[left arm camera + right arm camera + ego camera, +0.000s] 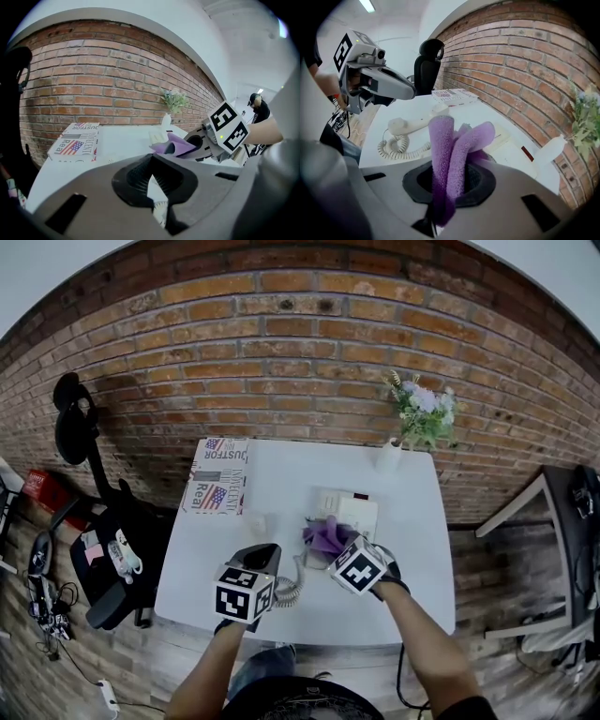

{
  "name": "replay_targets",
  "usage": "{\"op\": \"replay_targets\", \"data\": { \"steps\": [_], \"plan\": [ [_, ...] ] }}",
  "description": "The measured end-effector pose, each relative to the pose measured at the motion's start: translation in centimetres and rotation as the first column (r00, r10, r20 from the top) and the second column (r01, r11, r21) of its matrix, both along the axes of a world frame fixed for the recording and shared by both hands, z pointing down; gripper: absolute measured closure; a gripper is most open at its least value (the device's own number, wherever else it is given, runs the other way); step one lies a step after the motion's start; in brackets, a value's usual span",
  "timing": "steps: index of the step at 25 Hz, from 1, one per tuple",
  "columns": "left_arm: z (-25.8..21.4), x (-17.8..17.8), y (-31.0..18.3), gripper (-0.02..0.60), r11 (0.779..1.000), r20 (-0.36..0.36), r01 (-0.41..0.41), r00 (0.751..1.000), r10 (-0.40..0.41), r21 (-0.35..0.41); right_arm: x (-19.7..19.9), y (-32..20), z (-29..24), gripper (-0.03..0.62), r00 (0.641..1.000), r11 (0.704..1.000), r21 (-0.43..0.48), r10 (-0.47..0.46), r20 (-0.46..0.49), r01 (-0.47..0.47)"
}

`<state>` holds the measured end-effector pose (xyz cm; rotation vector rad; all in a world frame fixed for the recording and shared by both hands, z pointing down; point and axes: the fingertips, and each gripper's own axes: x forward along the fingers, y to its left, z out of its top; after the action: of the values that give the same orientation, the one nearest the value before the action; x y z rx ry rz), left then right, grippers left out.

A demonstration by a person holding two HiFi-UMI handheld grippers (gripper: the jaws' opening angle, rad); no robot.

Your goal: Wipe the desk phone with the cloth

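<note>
The right tool point(447, 185) is clamped on a soft purple terry cloth point(454, 140), whose loose folds stand up beyond the jaws. The left tool point(151, 183) has its jaws a narrow gap apart with nothing gripped. Only the white worktop point(281, 484) and a bit of cord show through the gap.

Just ahead of and below the right tool lies the cream plastic handset point(412, 124), off its cradle and joined to a cream coiled cord point(399, 149). The left tool hovers above them. The flat cream desk phone base point(349, 512) sits just beyond the cloth.

The cloth looks light and limp, so pinching it mid-fold, as here, leaves a free pad to rub with. The phone looks like light, hard, smooth plastic and would likely slide under a wipe. The left tool could steady it at the handset's waist or the base's edge. The cord looks springy and may drag.

There are two tools, one cloth, one base, one handset and one cord. Farther off are one printed cardboard box point(217, 474) and one white vase of flowers point(392, 456).
</note>
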<state>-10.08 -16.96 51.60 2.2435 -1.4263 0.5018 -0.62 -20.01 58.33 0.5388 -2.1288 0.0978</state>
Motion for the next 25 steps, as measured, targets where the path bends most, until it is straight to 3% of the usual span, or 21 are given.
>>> {"op": "replay_targets", "data": {
  "steps": [17,25],
  "plan": [
    [-0.4,0.5,3.7,0.577,1.000,0.000,0.016,1.000,-0.016,0.008,0.6,6.7,1.6,0.546,0.996,0.992,-0.090,-0.087,-0.008,0.085],
    [-0.6,0.8,2.9,0.577,1.000,-0.004,0.008,1.000,-0.008,0.016,0.8,6.3,-0.4,0.546,0.993,0.992,-0.045,-0.115,0.002,0.115]
  ]
}}
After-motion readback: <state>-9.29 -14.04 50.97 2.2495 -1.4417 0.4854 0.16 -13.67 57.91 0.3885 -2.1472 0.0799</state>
